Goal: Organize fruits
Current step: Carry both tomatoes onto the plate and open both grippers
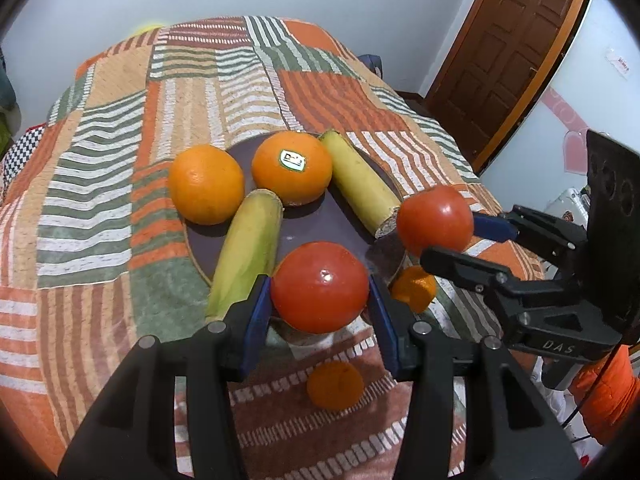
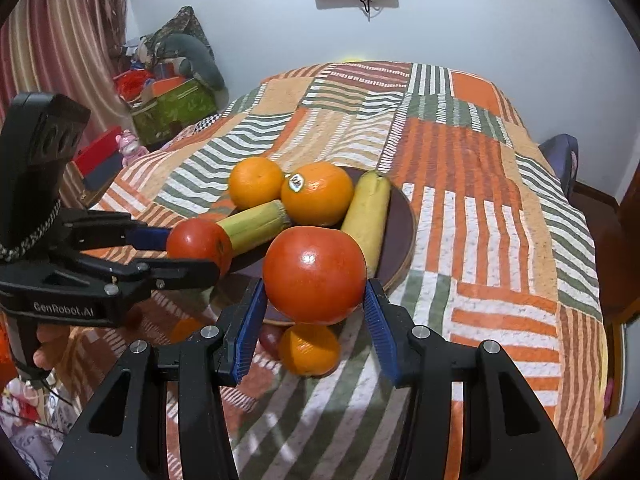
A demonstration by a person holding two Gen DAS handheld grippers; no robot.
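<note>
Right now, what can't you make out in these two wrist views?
- Sticker text on the orange: too small in both views.
- Plate's near rim: hidden by the held tomatoes in both.
- Reddish thing beside the loose orange, right wrist: hidden behind jaws, unidentifiable.

- We had the left gripper [image 1: 320,304] pitched down, its blue pads clamped on a tomato [image 1: 320,286].
- We had the right gripper [image 2: 316,300] pitched down too, clamped on a second tomato [image 2: 315,274].
- Both sat close, side by side; fingers [image 2: 48,346] wrapped the left handle.
</note>
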